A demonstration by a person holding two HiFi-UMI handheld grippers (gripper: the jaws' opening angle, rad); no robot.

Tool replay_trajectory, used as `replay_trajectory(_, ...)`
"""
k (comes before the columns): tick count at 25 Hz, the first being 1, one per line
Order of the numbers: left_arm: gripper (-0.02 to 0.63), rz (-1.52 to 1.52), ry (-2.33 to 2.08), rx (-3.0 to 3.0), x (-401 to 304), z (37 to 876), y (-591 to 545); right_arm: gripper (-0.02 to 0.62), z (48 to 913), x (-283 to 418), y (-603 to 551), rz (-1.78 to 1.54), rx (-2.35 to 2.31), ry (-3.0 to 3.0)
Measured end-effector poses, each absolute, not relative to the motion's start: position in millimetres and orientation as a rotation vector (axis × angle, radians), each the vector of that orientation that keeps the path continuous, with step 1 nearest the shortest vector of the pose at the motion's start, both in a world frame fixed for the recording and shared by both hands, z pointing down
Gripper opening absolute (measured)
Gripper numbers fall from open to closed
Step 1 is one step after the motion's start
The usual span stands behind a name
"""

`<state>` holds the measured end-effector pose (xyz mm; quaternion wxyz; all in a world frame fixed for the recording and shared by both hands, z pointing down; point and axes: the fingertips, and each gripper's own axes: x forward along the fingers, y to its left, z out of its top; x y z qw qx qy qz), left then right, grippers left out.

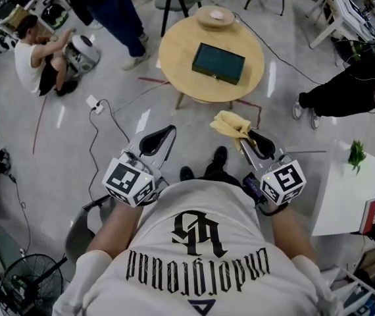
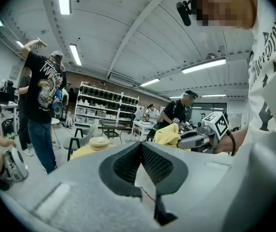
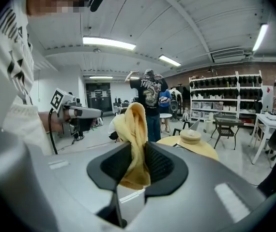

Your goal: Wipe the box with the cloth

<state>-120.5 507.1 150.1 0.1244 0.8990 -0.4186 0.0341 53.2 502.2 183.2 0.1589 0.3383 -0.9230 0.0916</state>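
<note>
Pinching yellow cloth between pads of right gripper, cloth bunched up past tips. Holding left gripper pressed together, empty, just left of right one. Facing round wooden table farther ahead, with dark green box on its middle, well apart from both grippers.

Round wooden table, floor fan, small green plant

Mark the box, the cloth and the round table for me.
box (image 1: 218,63), head view, middle of its dark green top.
cloth (image 1: 229,124), head view, middle of the bunched yellow fabric.
round table (image 1: 179,51), head view, bare wood left of the box.
</note>
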Motion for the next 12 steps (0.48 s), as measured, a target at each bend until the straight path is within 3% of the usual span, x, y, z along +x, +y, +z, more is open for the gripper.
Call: replay_trajectory(12,0.006,0.098,-1.205,2.621,-129,150,512,0.089,176,39,508,0.257,0.971,-2.643)
